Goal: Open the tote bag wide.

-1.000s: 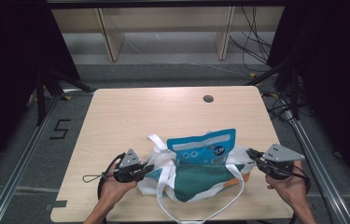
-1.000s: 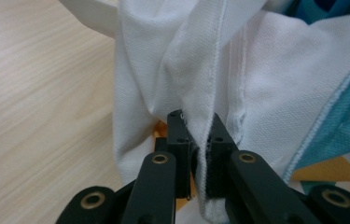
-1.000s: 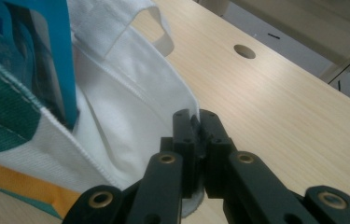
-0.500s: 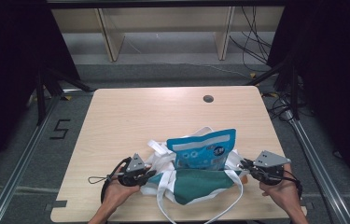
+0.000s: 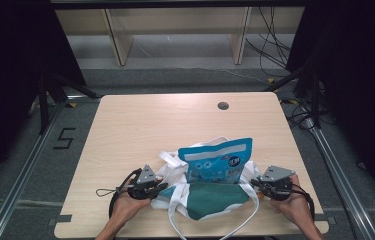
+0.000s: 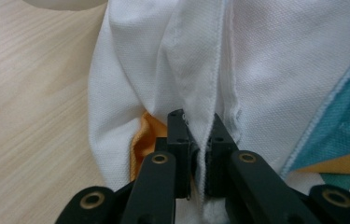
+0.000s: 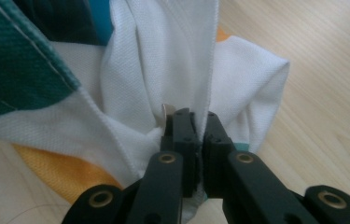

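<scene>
I see the bag [image 5: 210,200] lying at the near edge of the counter [image 5: 140,125], toward six o'clock from the centre. It is white cloth with a green panel, and orange shows in folds in both gripper views. A blue pouch [image 5: 216,161] stands out of its mouth, leaning toward twelve o'clock. White straps [image 5: 245,227] loop off the front edge of the counter.

My left gripper [image 5: 161,188] is at the bag's nine o'clock end; in the left gripper view its jaws are clamped on a seamed fold of the white cloth. My right gripper [image 5: 255,184] is at the three o'clock end, jaws likewise pinched on a white fold. Something pale and shiny sits just beside the right jaws; I cannot make out what it is. A dark round hole [image 5: 223,105] sits in the counter toward twelve o'clock.
</scene>
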